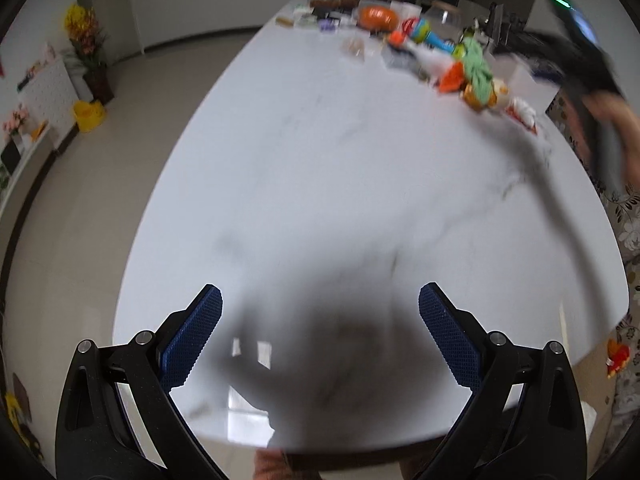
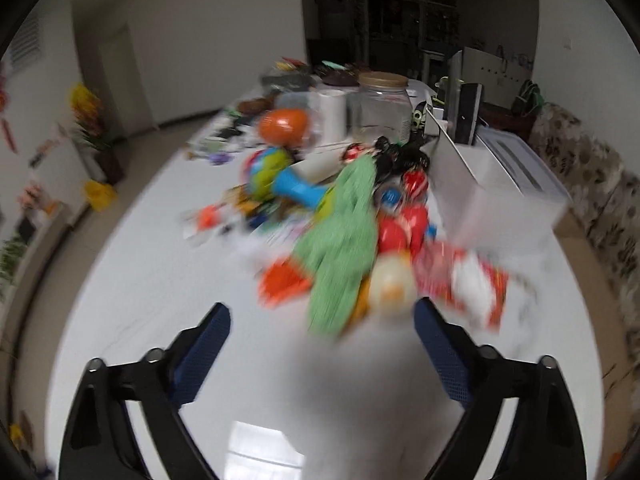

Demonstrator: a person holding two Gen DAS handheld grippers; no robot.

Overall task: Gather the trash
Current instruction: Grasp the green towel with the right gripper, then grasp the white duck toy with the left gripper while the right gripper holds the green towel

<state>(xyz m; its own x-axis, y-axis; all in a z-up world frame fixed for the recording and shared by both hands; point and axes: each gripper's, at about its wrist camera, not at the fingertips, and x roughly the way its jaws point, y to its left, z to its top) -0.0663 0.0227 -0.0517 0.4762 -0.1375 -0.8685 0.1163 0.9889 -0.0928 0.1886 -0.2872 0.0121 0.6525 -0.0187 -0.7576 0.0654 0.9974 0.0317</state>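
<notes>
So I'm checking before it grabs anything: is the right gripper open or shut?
Open. The right gripper has its blue pads spread wide over the table, nothing between them.

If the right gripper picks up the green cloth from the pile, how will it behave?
The green cloth looks soft and folded, so it will probably hang limp. It seems light. It lies across other trash, so lifting may drag neighbours along.
</notes>
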